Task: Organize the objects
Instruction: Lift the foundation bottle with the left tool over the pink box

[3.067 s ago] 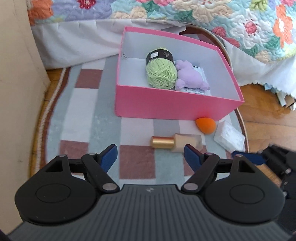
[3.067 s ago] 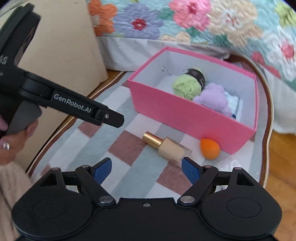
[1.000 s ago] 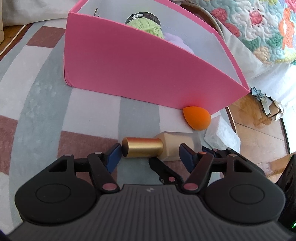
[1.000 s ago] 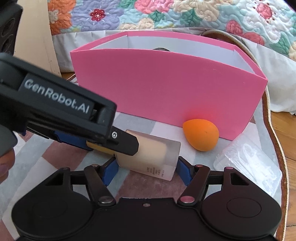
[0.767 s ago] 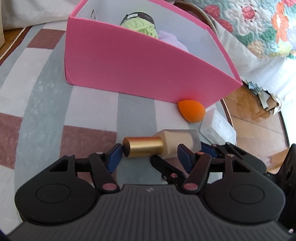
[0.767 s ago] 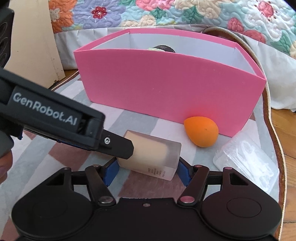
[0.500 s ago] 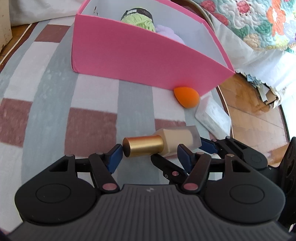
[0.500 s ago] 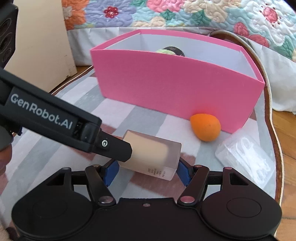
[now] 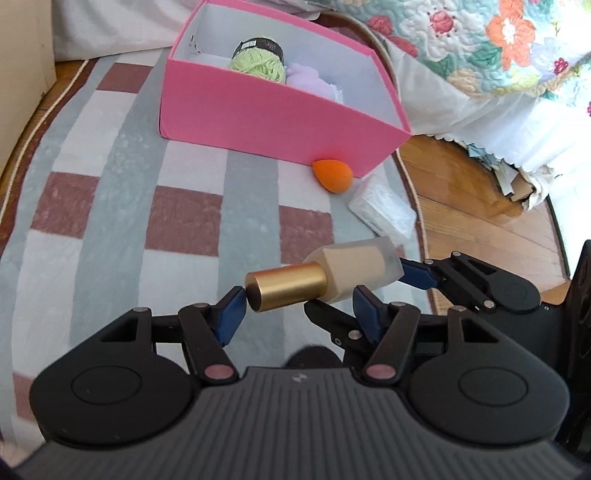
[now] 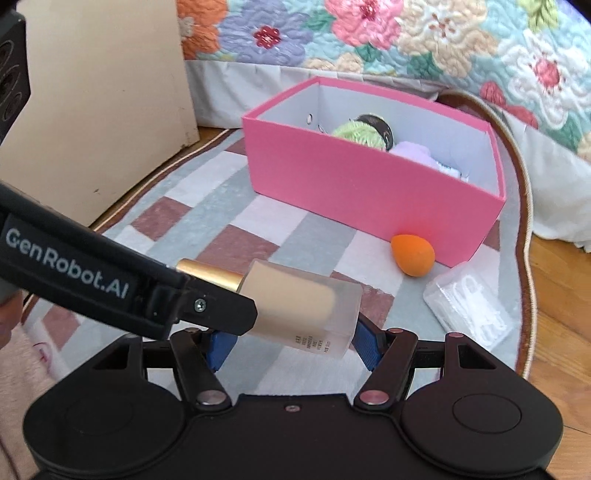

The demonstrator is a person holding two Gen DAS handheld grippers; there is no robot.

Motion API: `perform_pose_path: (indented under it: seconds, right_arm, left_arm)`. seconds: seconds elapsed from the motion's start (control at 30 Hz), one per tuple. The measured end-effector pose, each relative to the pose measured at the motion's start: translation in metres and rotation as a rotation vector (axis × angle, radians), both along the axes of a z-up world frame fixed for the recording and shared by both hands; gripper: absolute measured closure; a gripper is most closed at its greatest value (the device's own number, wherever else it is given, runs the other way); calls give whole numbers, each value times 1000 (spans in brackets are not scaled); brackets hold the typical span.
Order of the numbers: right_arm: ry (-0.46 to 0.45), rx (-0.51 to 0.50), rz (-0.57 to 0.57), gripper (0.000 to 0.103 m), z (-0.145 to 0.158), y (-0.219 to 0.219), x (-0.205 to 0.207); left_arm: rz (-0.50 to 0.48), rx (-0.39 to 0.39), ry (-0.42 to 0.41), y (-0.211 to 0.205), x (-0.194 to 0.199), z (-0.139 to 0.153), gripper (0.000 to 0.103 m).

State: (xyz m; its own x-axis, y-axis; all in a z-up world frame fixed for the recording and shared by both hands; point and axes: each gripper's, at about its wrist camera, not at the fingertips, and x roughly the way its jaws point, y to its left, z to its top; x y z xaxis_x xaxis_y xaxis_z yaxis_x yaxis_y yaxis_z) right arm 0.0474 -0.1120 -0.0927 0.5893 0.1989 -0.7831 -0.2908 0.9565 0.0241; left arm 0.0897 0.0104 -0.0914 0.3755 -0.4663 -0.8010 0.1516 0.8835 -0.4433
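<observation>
A foundation bottle [image 9: 332, 273] with a gold cap and frosted beige body is held lengthwise in the air above the rug. My left gripper [image 9: 299, 314] is shut on it, one pad on the cap end. My right gripper [image 10: 291, 345] is shut on its body [image 10: 306, 306]. The right gripper's fingers [image 9: 417, 277] show in the left wrist view. The pink box [image 9: 273, 118] stands beyond, holding green yarn [image 9: 258, 62] and a purple plush [image 9: 310, 79]. The box also shows in the right wrist view [image 10: 362, 192].
An orange makeup sponge [image 9: 330, 175] and a clear plastic packet [image 9: 380, 208] lie on the checked rug [image 9: 110, 206] by the box's near right corner. A bed with a floral quilt [image 10: 369, 33] stands behind. A beige cabinet [image 10: 92, 92] is left. Wood floor [image 9: 480, 206] is right.
Both grippers closed on the bottle on the rug, then lifted it together. The box and sponge now look farther away and lower.
</observation>
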Motion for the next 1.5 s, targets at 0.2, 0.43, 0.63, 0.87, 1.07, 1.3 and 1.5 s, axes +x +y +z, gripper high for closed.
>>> perform_pose_path:
  seconds: [0.2, 0.43, 0.63, 0.87, 1.07, 1.3, 1.5]
  right_arm:
    - [-32, -34, 35, 32, 36, 7, -15]
    - [-95, -62, 37, 32, 83, 9, -20]
    - [-162, -86, 38, 32, 114, 5, -12]
    - [-212, -93, 27, 32, 133, -3, 9]
    - [-235, -101, 17, 32, 140, -7, 34]
    - [-234, -118, 17, 32, 138, -15, 82]
    - [-214, -131, 32, 32, 125, -23, 135]
  left_arm:
    - [-1, 12, -24, 3, -17, 41, 41]
    - [-7, 14, -98, 2, -19, 92, 42]
    - [-15, 2, -142, -1, -6, 126, 41]
    - [-20, -2, -185, -8, 20, 148, 42]
    - [-21, -9, -206, -13, 50, 157, 41]
    - [-14, -5, -203, -18, 100, 151, 40]
    - [4, -4, -181, -21, 154, 135, 40]
